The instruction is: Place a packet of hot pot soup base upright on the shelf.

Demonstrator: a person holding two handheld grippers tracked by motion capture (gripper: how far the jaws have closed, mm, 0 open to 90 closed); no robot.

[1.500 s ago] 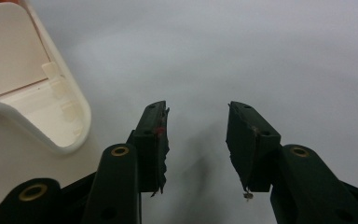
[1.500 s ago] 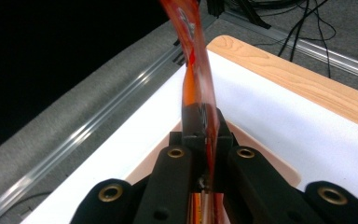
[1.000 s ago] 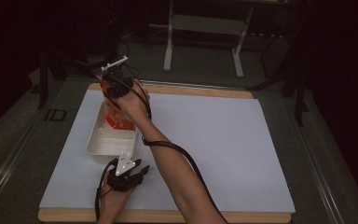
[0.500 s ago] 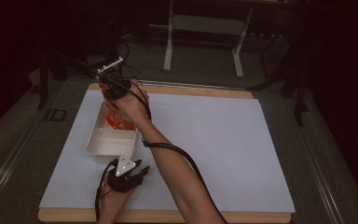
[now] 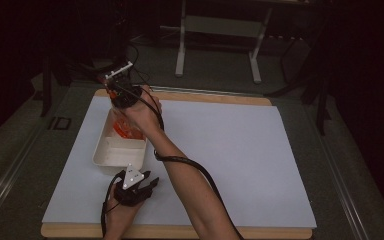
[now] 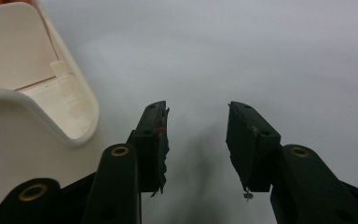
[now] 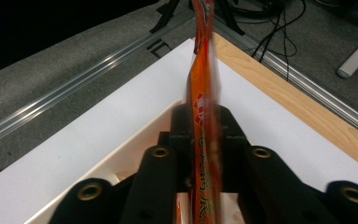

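Observation:
A white rectangular tray [image 5: 101, 150] lies on the left part of the white sheet. Over its far end my right gripper [image 5: 123, 116] is shut on an orange printed packet [image 5: 122, 129], and the right forearm crosses over from the bottom. In the right gripper view the packet [image 7: 200, 74] stands edge-on, rising from between the shut jaws of that gripper [image 7: 204, 116], with the tray's wall [image 7: 135, 140] below. My left gripper [image 5: 151, 182] rests open on the sheet just in front of the tray. The left gripper [image 6: 196, 126] has nothing between its jaws, and the tray's corner [image 6: 81, 93] is at its left.
The white sheet [image 5: 230, 150] covers a wooden board [image 5: 215, 98] whose edge shows at the far and near sides. Beyond the board are cables [image 5: 140, 65] and a grey metal stand [image 5: 217, 30] on dark carpet. A metal rail [image 7: 65, 105] runs along the table's left edge.
My right gripper has lifted slightly and shifted towards the far left with the orange packet in it. The left gripper has stayed put.

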